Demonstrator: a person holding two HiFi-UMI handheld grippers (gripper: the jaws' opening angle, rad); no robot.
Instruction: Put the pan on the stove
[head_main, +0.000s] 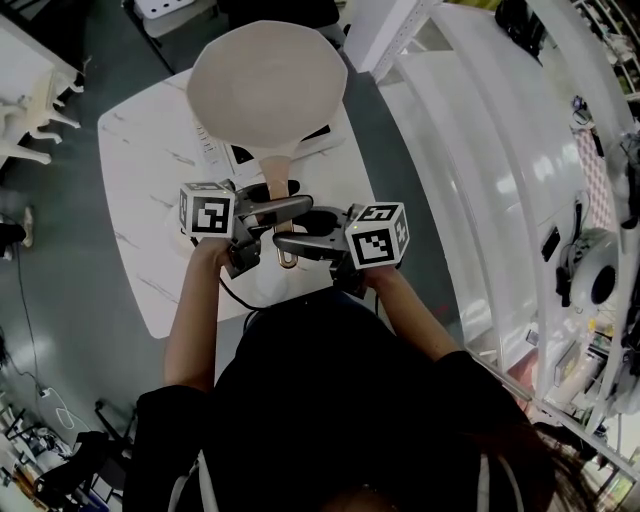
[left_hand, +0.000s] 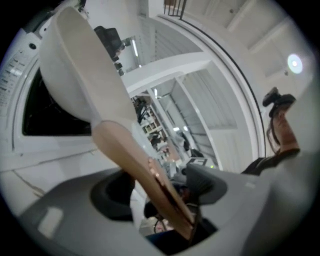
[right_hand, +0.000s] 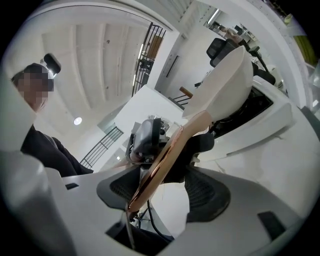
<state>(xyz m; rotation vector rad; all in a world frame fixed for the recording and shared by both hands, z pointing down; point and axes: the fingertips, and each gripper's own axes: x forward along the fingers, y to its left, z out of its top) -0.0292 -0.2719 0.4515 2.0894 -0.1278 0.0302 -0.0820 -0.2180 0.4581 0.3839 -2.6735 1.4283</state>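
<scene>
A cream pan (head_main: 268, 85) sits on the white stove (head_main: 325, 135) at the far end of a white table (head_main: 140, 190). Its tan handle (head_main: 280, 185) points back toward me. My left gripper (head_main: 280, 215) reaches in from the left and my right gripper (head_main: 300, 232) from the right, both around the handle's near end. In the left gripper view the handle (left_hand: 135, 160) runs slantwise between the jaws of the left gripper (left_hand: 160, 192), with gaps to both pads. In the right gripper view the handle (right_hand: 165, 165) lies between the spread jaws of the right gripper (right_hand: 162, 192), close to the left pad.
White curved shelving (head_main: 480, 150) stands close along the table's right side. A white piece of furniture (head_main: 30, 100) is at the far left on the grey floor. The table's near edge is just below my hands.
</scene>
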